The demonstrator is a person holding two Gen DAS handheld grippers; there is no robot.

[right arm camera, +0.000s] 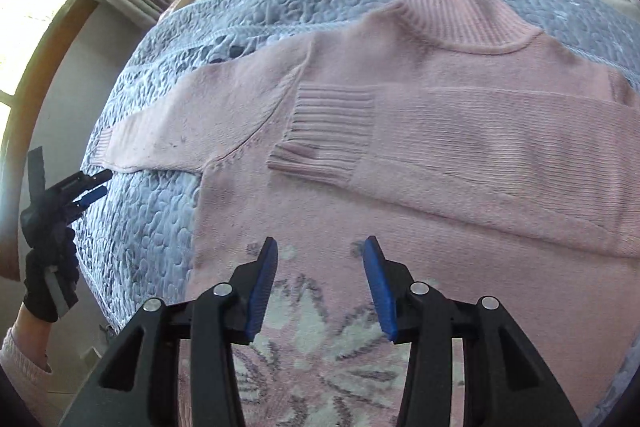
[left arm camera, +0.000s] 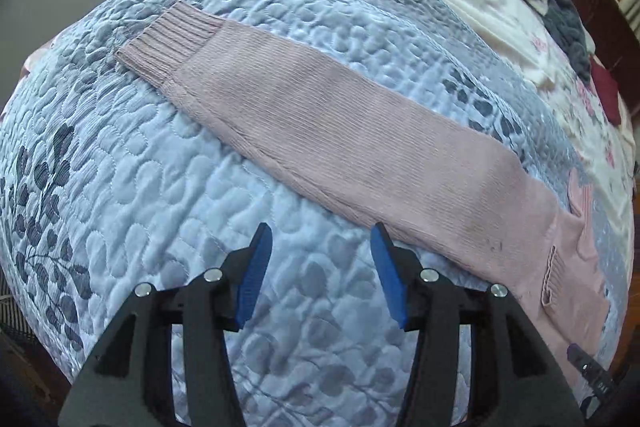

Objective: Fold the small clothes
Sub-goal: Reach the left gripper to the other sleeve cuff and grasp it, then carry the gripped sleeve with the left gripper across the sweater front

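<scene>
Fingers of both the left gripper (left arm camera: 321,235) and right gripper (right arm camera: 322,247) gape empty above the pink sweater (right arm camera: 420,155).

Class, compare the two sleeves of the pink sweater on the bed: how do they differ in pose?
The folded sleeve lies across the sweater's chest, its ribbed cuff resting on the pink knit. The outstretched sleeve lies flat on the blue quilt, extending away from the body, its cuff on the quilt. Both are pink knit with ribbed cuffs, and neither is gripped.
</scene>
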